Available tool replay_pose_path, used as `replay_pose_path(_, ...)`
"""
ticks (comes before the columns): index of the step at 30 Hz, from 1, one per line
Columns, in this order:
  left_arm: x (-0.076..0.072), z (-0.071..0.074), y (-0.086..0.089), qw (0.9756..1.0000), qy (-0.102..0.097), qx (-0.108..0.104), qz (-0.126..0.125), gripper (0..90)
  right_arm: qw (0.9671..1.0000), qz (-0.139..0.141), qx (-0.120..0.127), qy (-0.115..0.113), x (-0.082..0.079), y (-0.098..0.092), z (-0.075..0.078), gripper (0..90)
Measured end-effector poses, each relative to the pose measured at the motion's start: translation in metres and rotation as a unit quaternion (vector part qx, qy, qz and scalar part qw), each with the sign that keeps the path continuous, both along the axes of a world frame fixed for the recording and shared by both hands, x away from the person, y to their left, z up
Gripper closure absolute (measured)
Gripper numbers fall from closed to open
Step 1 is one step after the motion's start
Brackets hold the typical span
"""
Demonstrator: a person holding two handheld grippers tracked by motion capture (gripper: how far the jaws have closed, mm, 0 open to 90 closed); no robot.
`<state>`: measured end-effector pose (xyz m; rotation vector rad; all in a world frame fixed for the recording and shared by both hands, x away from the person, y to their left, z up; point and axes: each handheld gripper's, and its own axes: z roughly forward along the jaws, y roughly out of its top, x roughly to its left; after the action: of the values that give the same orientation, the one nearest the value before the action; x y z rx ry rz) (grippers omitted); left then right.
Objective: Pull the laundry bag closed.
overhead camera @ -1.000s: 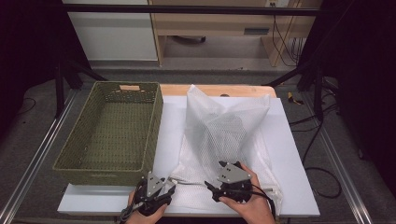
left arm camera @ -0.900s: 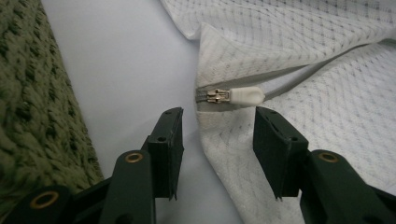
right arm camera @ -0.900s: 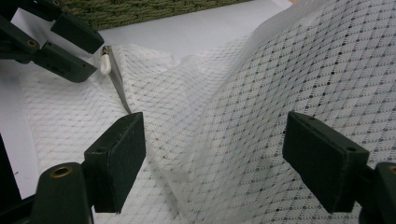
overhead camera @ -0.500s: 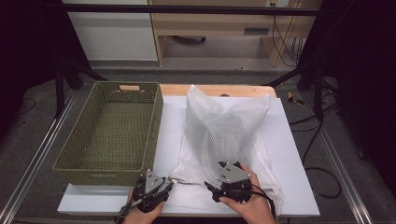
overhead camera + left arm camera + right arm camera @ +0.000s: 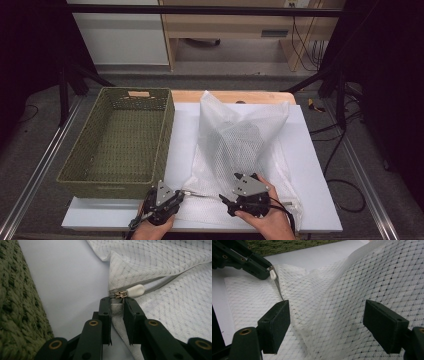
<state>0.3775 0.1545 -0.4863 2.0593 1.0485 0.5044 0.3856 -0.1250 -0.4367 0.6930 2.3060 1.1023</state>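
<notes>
A white mesh laundry bag (image 5: 240, 150) is seen crumpled, its zipper pull (image 5: 130, 292) white-tipped. Its corner is pinched as the left gripper (image 5: 117, 301) jaws have just been closing (beside the green basket (image 5: 120, 137)). The right gripper (image 5: 325, 315) is held wide over the mesh.

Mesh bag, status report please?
Left gripper just closing on mesh bag corner by the zipper pull. Right gripper open over mesh. Nothing in the way.

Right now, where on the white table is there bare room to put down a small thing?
One free strip lies between the green basket and the mesh bag, another along the table edge to the right of the bag. The basket itself has nothing in it. The near edge is crowded: the left gripper, jaws just closing on the bag's corner by the zipper pull, and the right gripper.
</notes>
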Motion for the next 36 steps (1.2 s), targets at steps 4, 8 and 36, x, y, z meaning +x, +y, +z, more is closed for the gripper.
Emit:
replay_pose_path(4,-0.001,-0.001,-0.001,1.0,-0.002,-0.002,0.003,82.4,1.0,0.0,0.001,0.001,0.0,0.0,0.0,21.9)
replay_pose_path(8,-0.001,0.0,-0.001,1.0,0.001,-0.004,0.004,85.9,1.0,-0.002,0.002,0.0,0.0,-0.001,0.001,21.9)
replay_pose_path(36,-0.017,0.031,-0.002,0.9991,-0.024,-0.034,0.003,88.3,0.9992,0.038,-0.001,-0.017,-0.013,0.029,0.005,42.6)
